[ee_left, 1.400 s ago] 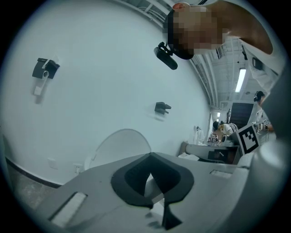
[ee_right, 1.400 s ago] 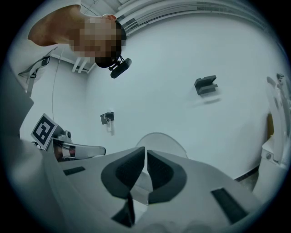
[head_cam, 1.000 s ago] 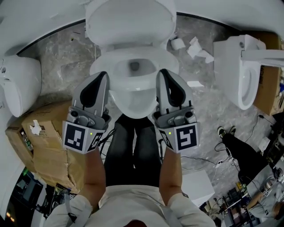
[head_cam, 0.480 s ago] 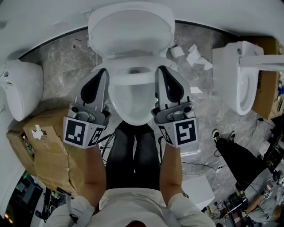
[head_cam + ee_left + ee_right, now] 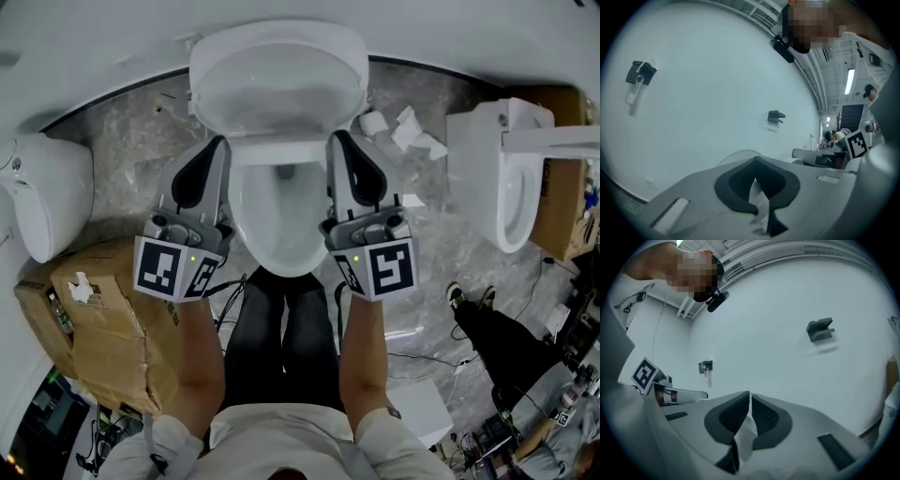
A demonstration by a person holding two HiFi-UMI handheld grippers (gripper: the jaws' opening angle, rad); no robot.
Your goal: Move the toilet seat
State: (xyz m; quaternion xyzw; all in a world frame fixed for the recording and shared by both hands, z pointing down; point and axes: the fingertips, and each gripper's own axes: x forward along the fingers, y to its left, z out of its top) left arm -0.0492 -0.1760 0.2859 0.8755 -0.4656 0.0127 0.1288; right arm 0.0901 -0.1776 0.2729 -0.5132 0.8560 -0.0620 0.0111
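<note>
Left gripper (image 5: 218,145) and right gripper (image 5: 337,142), jaws clamped on the toilet seat (image 5: 279,152), have tilted it up off the bowl (image 5: 281,225); lift apparently midway.

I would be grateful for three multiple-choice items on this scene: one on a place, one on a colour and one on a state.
1. Where do the grippers grip the toilet seat?
A) one on each side
B) both at its front
C) both at its hinge

2. What colour is the floor?
A) green
B) grey
C) red

3. How is the toilet's lid?
A) shut flat
B) lying on the ground
C) raised

Answers:
1 A: the left gripper and the right gripper clamp opposite sides of the seat.
2 B: it is grey veined stone.
3 C: it stands up against the wall, inner face showing.
</note>
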